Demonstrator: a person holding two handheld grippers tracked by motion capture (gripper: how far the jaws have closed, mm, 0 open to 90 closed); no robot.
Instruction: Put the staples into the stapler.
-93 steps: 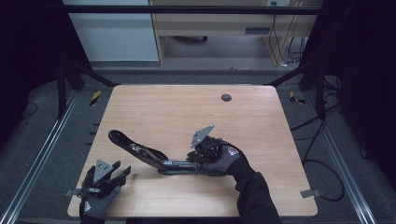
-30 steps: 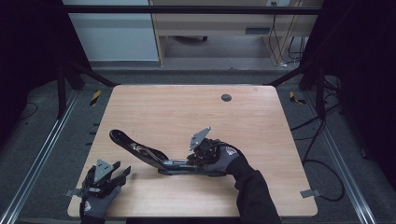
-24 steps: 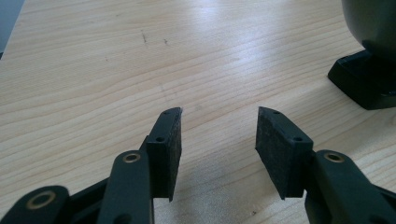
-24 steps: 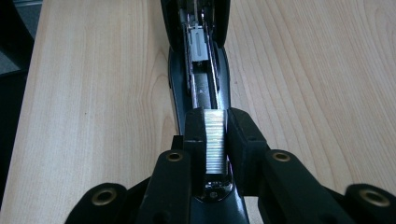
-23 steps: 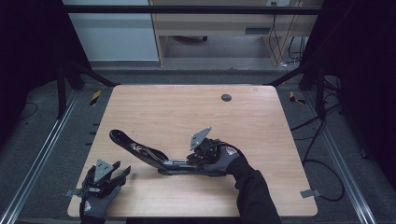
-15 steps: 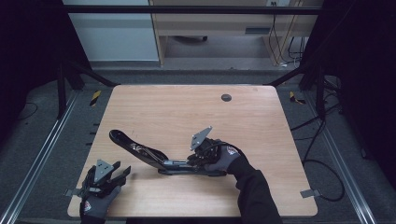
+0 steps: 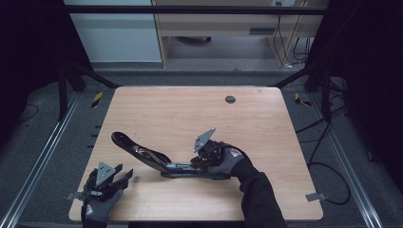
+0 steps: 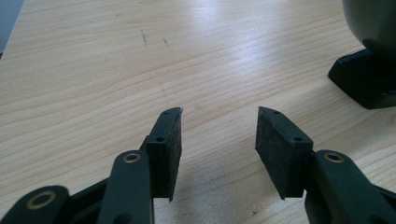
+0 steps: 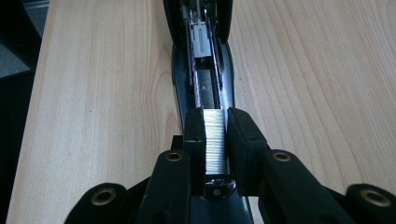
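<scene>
Right gripper view shows the right tongs (image 9: 215,140) clamped on a strip of staples (image 9: 215,135) over the open stapler (image 9: 205,60) — next, lower it straight into the slot; the left tongs (image 8: 218,140) sit apart, holding nothing.

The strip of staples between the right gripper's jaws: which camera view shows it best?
The right gripper view: the strip of staples sits large between the right gripper jaws, above the open stapler channel. In the high view it is too small to make out.

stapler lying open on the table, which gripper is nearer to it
Right. The right gripper is over the open stapler, jaws closed on a strip of staples above its channel. The left gripper sits open, apart from the stapler, toward the table's near left corner.
</scene>
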